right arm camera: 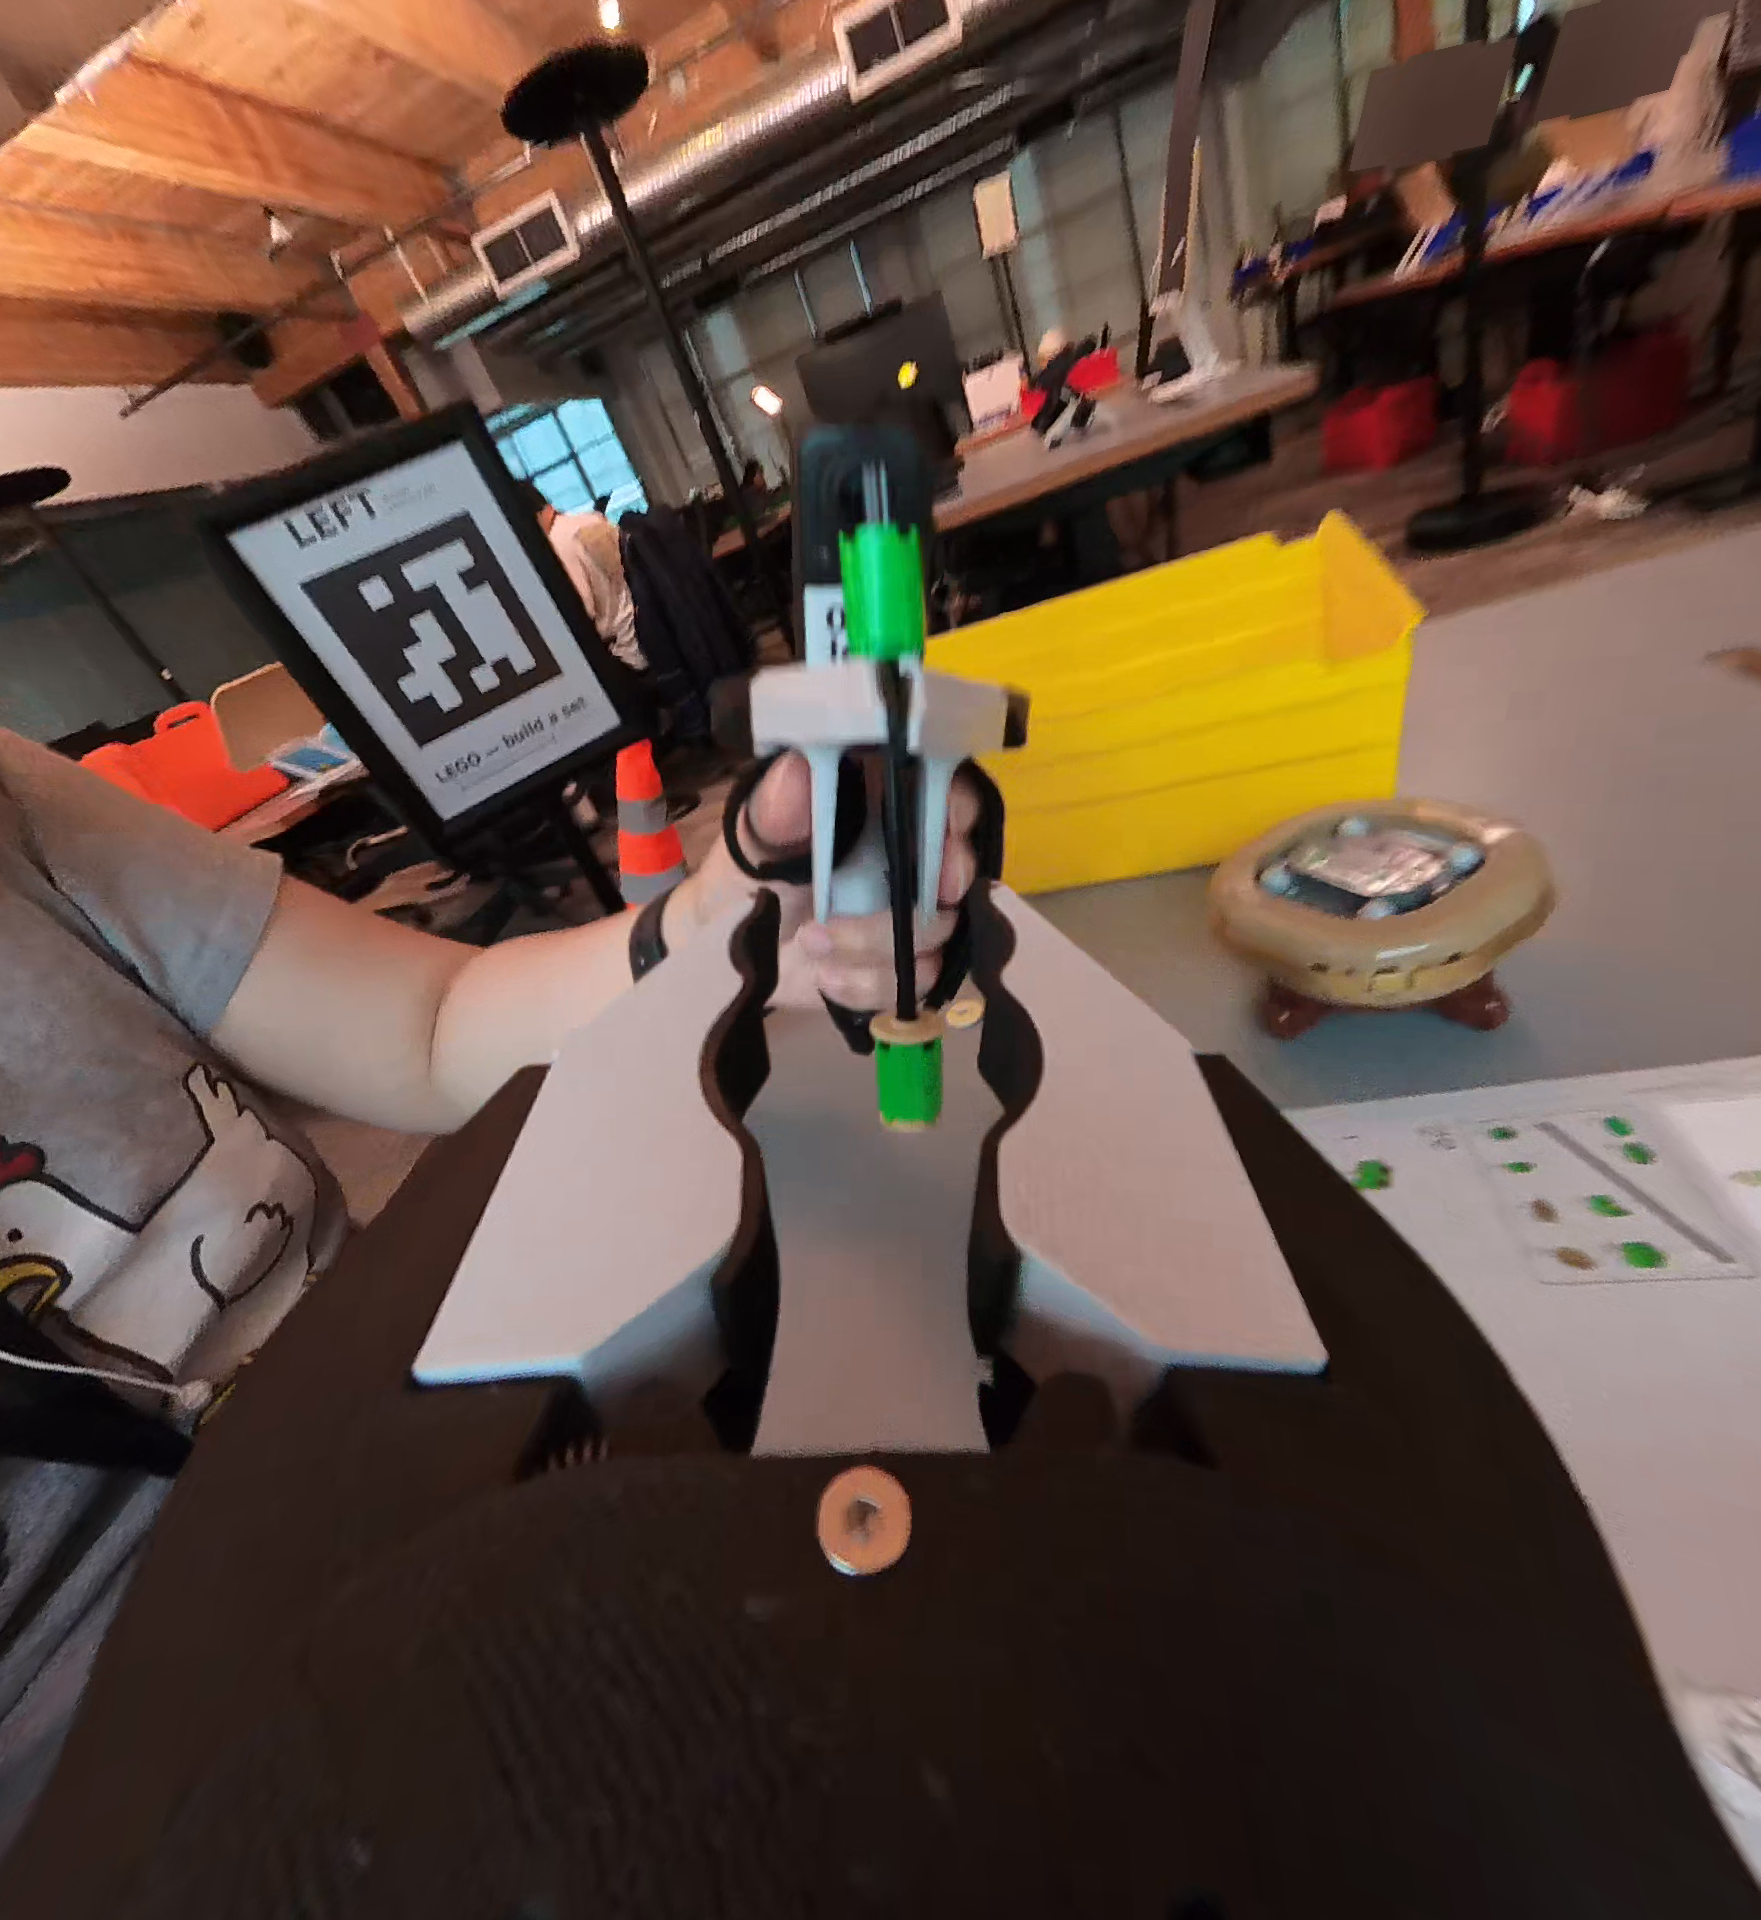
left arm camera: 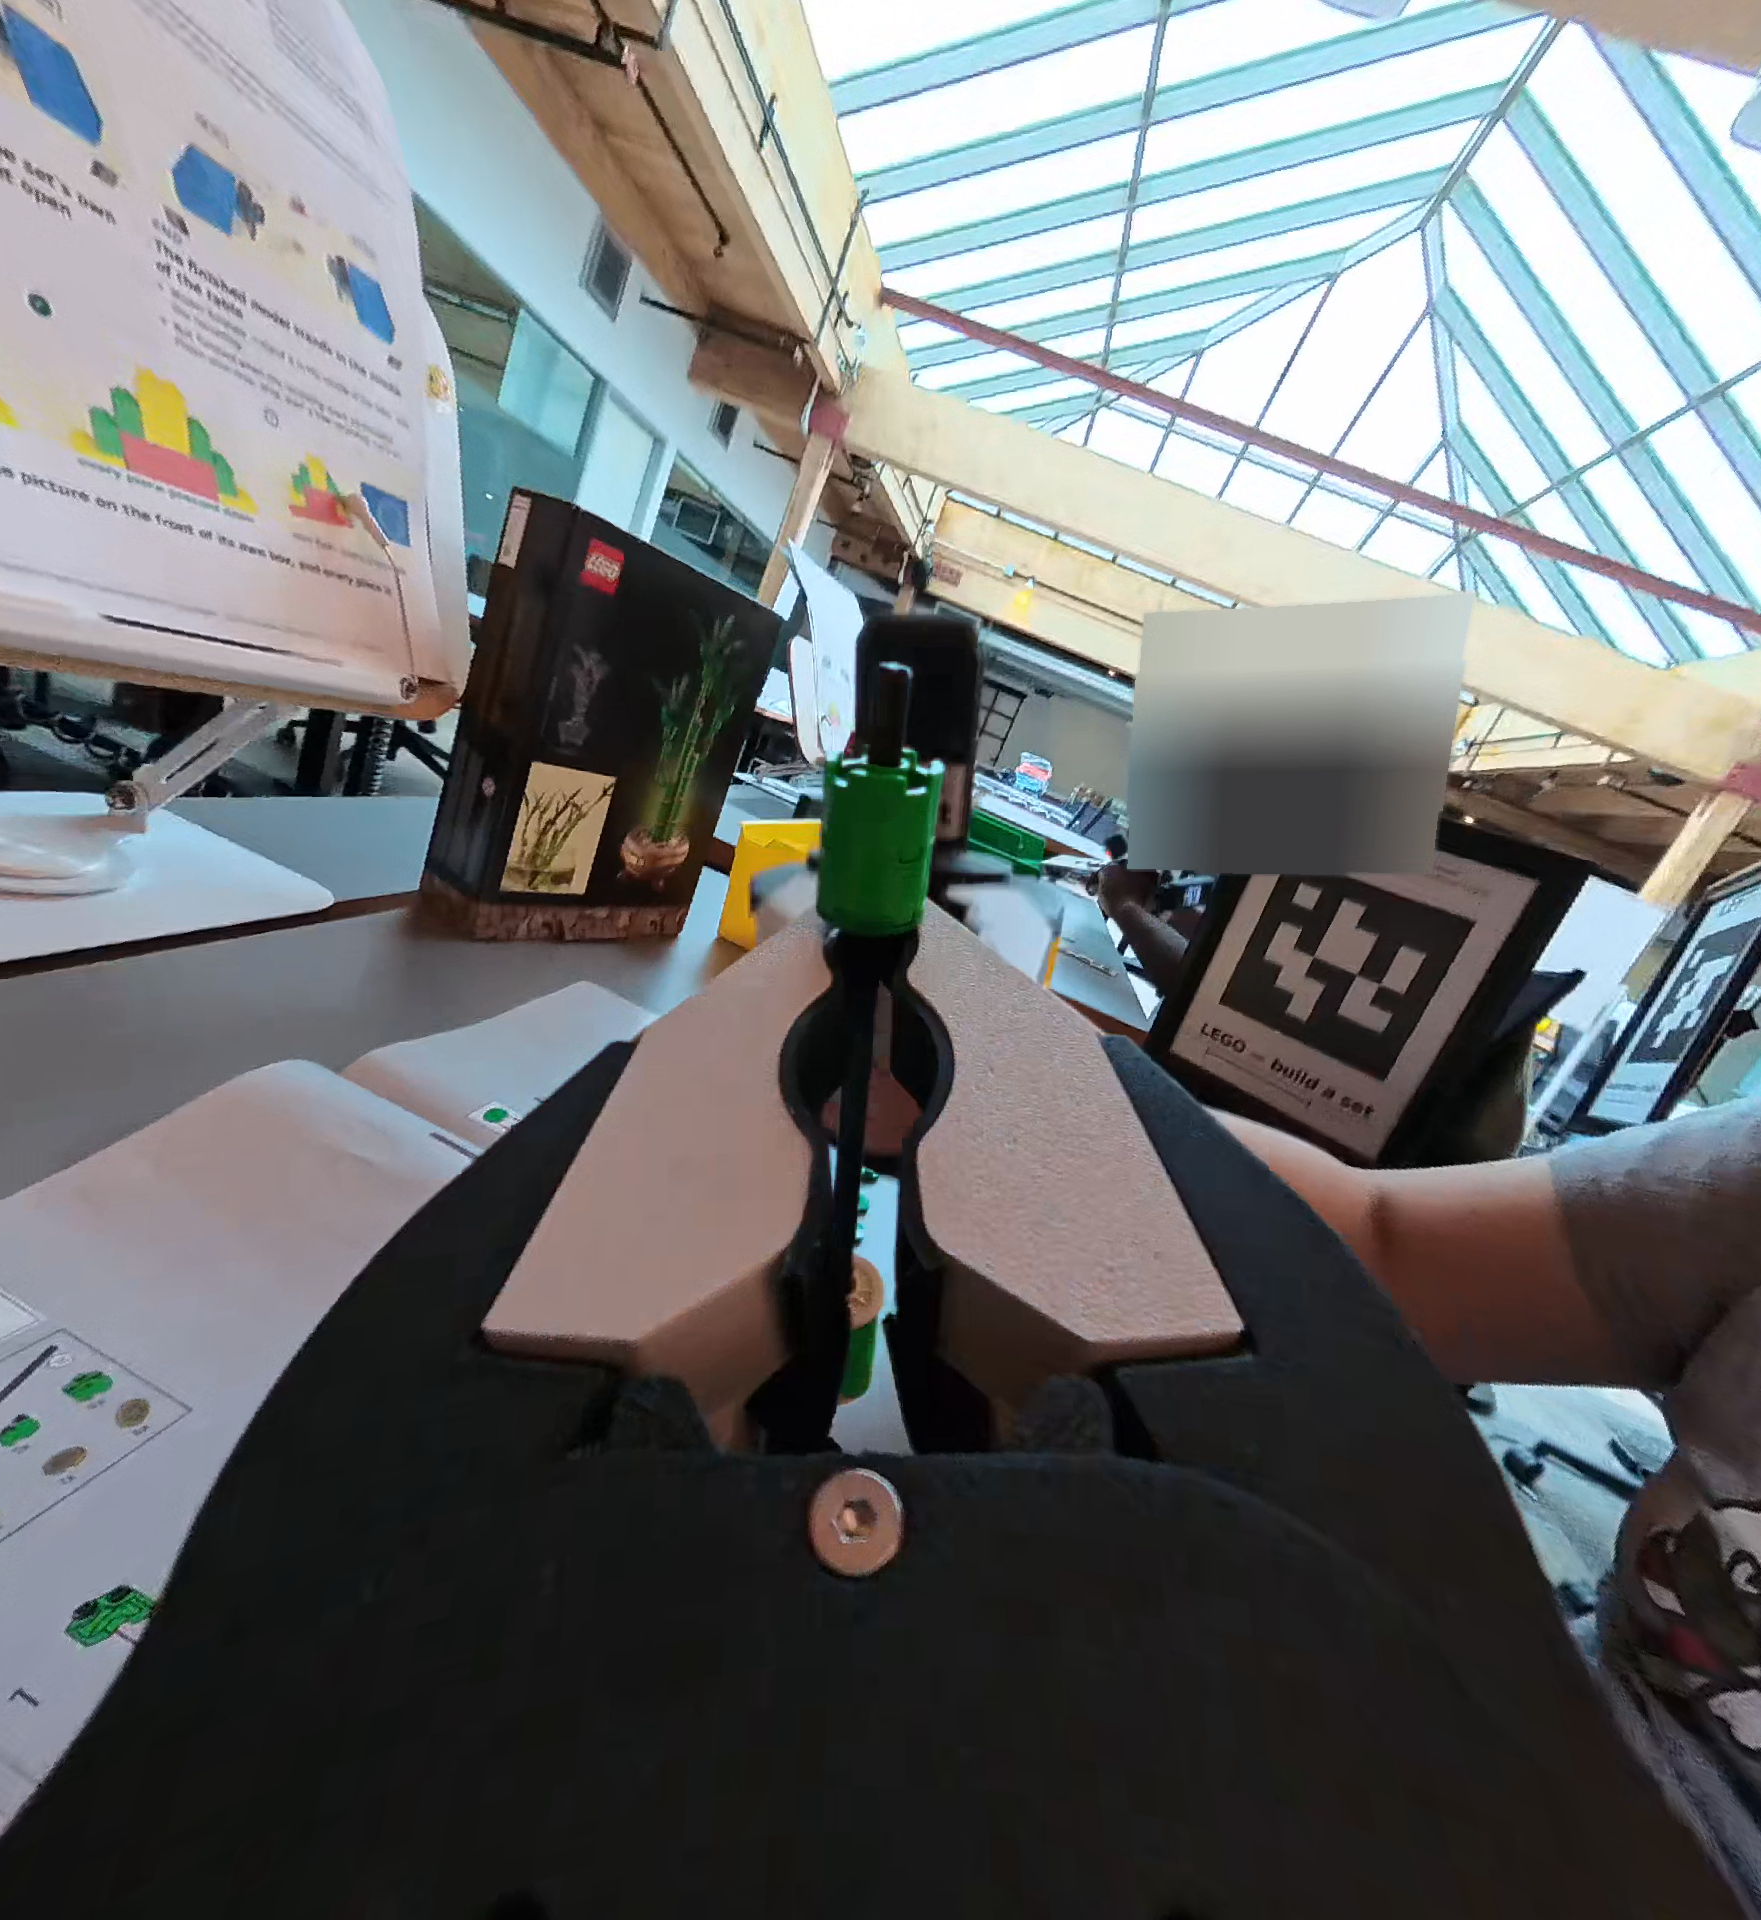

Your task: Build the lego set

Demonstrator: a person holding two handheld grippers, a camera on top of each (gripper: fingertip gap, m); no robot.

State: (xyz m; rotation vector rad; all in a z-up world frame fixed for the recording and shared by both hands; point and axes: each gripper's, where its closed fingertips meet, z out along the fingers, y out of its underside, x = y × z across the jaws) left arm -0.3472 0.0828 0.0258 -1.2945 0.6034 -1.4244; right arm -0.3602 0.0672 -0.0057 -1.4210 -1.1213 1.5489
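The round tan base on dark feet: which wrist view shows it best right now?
The right wrist view. The round tan base stands on the grey table in front of the yellow bin, fully visible, top included. The left wrist view does not show it at all; the left gripper and its green piece fill the middle.

1. Thin black plastic axle: lower stretch hidden between the pads of the left claw; its bottom end can't be seen in the left wrist view.
2. Lower green cylinder piece with tan cap: only a sliver shows through the claw gap.
3. Open white instruction booklet: cut off by the left edge, part covered by the claw body.
4. Right wrist view: far-off left claw motion-blurred; whether its pads touch the axle is unclear.
5. Booklet's small part pictures: blurred, shapes unreadable.
6. Yellow plastic bin: mostly hidden behind the green piece.
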